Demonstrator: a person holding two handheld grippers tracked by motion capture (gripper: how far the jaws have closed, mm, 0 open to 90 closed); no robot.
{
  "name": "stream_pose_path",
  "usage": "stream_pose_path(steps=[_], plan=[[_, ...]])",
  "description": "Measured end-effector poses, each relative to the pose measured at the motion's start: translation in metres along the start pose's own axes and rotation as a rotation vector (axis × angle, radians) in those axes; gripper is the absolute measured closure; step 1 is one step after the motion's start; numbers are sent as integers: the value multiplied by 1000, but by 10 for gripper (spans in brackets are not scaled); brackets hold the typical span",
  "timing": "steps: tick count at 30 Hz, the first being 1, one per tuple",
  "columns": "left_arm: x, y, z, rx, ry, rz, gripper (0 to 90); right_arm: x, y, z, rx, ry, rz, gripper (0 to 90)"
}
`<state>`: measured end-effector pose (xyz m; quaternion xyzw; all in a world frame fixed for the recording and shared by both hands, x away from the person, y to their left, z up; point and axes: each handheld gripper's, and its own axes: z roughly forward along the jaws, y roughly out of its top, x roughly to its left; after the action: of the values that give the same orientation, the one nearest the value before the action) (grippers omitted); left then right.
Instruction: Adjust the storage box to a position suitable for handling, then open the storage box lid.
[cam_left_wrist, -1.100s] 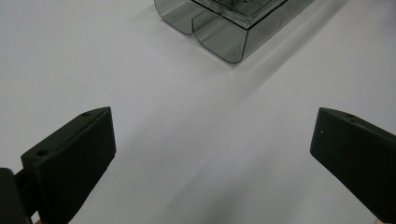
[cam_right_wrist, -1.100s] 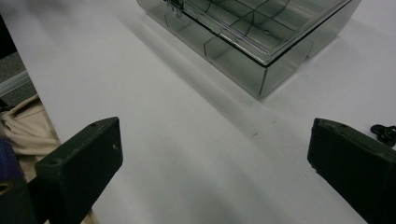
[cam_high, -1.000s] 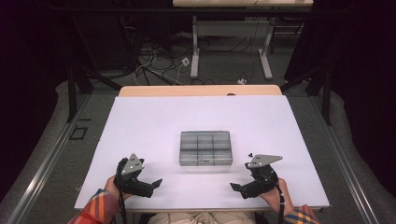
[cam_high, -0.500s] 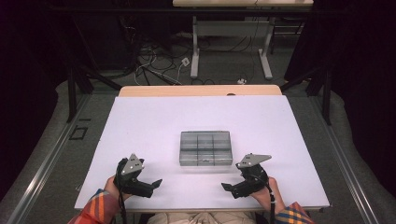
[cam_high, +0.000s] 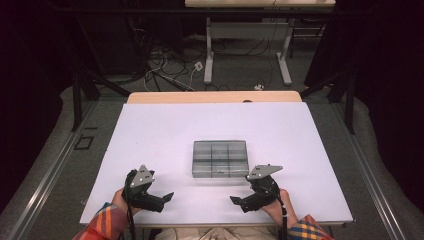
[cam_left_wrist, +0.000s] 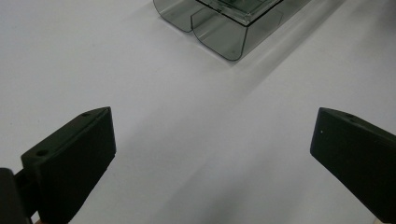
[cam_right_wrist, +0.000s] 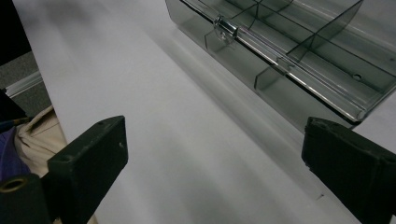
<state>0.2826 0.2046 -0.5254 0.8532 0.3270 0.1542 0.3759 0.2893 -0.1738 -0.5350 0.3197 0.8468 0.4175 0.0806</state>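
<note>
A clear smoky plastic compartment box with its lid closed lies in the middle of the white table. My left gripper rests near the front edge, left of the box, jaws wide apart and empty; its own view shows a box corner ahead. My right gripper sits just below the box's front right corner, pointing left, open and empty. The box's latch and front wall lie close ahead in the right gripper view.
A wooden strip borders the table's far edge. Beyond it are a desk frame and cables on the floor. Dark stands flank the table. The person's plaid sleeves come in at the bottom.
My right gripper has shifted left along the front edge, toward the box's front right corner. The left gripper and the box have stayed put.
</note>
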Motion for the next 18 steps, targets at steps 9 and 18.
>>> stream_pose_path(steps=[9,18], plan=[[0,0,0,1,-1,-3,1,3,5,8,-14,-12,8,200],[0,0,1,8,-7,2,1,6,10,19,-36,-44,15,412]])
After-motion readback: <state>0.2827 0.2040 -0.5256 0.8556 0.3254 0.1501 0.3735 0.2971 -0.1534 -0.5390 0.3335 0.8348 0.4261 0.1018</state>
